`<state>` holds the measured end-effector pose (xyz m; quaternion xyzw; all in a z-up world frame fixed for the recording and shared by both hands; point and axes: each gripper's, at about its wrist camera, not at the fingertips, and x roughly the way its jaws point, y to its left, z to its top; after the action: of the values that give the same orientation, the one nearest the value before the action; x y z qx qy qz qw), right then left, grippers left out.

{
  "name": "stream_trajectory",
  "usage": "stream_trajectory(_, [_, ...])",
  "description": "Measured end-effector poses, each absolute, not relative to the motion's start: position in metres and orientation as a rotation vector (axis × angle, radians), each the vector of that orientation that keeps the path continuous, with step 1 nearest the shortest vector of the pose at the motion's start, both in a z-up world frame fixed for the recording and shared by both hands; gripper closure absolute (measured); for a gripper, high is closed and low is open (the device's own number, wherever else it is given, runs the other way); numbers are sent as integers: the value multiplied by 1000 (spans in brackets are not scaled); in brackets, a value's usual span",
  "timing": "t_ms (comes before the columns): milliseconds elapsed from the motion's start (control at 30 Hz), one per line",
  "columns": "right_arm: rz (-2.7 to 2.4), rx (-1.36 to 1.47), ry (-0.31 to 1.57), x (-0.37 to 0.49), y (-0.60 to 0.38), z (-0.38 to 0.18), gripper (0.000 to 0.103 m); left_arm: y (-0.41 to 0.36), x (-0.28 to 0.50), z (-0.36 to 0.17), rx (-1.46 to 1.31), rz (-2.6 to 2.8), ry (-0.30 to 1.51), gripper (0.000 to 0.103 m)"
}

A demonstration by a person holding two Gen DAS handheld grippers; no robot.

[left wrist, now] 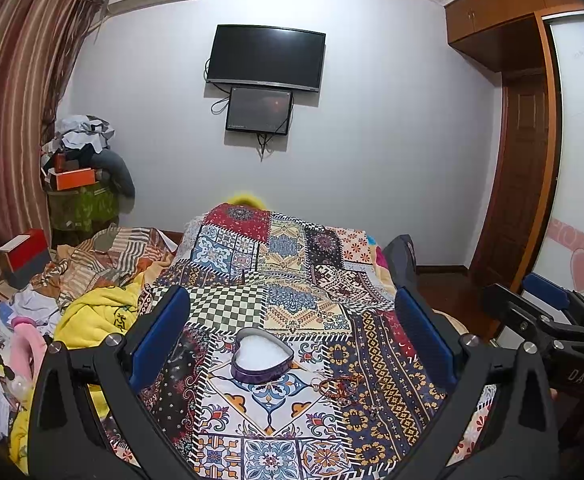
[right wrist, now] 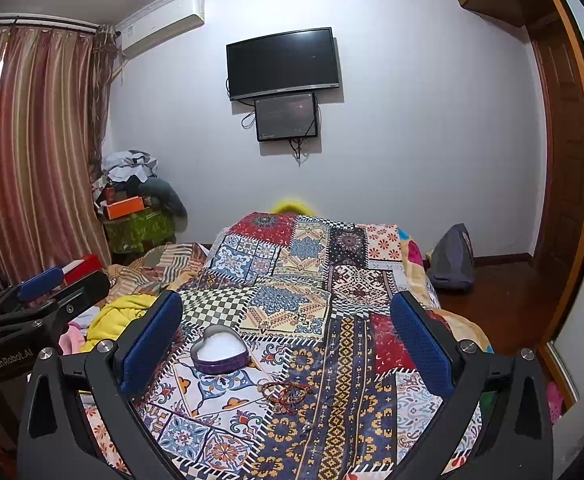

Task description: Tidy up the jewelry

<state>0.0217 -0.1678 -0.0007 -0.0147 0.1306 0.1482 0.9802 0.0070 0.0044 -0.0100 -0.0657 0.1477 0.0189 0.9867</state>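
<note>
Through the left wrist camera I see my left gripper (left wrist: 292, 344) spread wide with nothing between its blue pads, held above the patchwork bedspread (left wrist: 303, 276). The heart-shaped box (left wrist: 260, 356), open and white inside with a purple wall, sits on the cloth between the fingers, and a small heap of bracelets (left wrist: 341, 388) lies just beside it, to its right and nearer to me. The right gripper (left wrist: 547, 308) shows at the right edge. Through the right wrist camera my right gripper (right wrist: 288, 344) is likewise wide apart and empty; the box (right wrist: 220, 350) lies near its left finger, the bracelets (right wrist: 286, 394) just right of the box and nearer to me.
</note>
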Motion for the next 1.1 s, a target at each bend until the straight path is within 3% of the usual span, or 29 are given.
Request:
stream_trajectory(533, [255,-40,317,38,-176,-13,0,6,27,-22,-136,31,364,0])
stream_trajectory(967, [174,-91,564,82,-212,-76,0,-19,83,-91,-99,-45,605,0])
stream_trajectory(1100, [178,-110,632,91,-219,-97,2,-27,104,-125,-98,-80,724,12])
